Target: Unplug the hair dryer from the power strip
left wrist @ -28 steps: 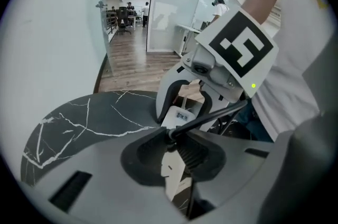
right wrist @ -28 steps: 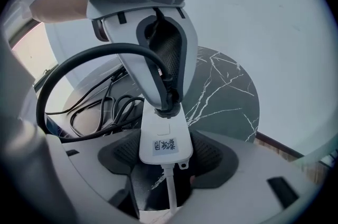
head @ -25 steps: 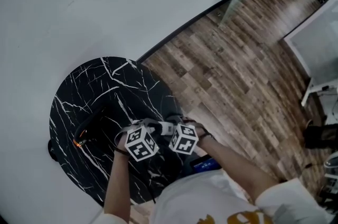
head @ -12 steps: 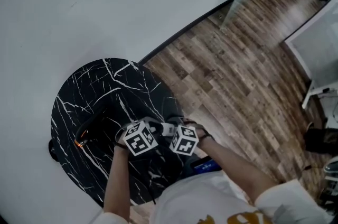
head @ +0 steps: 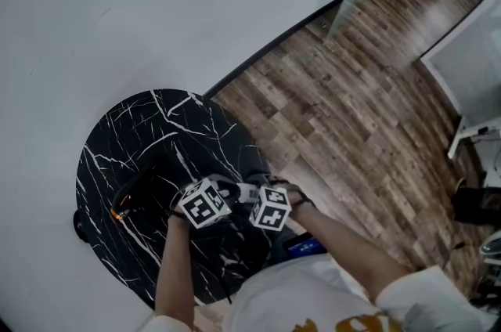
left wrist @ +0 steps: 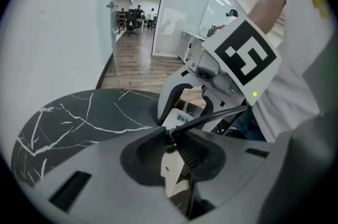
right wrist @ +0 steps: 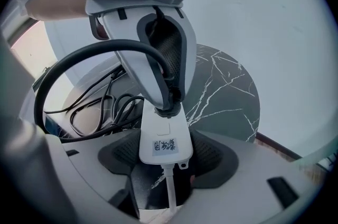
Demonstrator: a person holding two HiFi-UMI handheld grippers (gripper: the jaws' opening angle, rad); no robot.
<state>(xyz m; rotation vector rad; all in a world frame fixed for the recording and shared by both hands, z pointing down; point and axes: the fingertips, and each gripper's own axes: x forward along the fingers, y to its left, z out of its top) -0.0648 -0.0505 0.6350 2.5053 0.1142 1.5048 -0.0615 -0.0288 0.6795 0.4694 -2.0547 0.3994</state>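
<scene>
Left tongs [left wrist: 175, 138]: narrowed and clamped on the black plug [right wrist: 168, 104]; the black cord [left wrist: 222, 115] is led out from between them.
Right tongs [right wrist: 166, 145]: closed on the lower end of the white power strip [right wrist: 161, 128], which is held upright, off the table [head: 125, 142].
Plug: judged to be seated in the strip's upper end, not yet drawn.
Step in hand: the plug is best pulled straight along its prongs, away from the strip, while the strip is held fast against the pull. Force should be taken on the plug body, not the cord, and sideways levering avoided.
Risk: the smooth strip could be dragged through the right pads if the grip is eased.
Place: strip and plug are held between the two tongs, above the table's near edge, toward its right side.
</scene>
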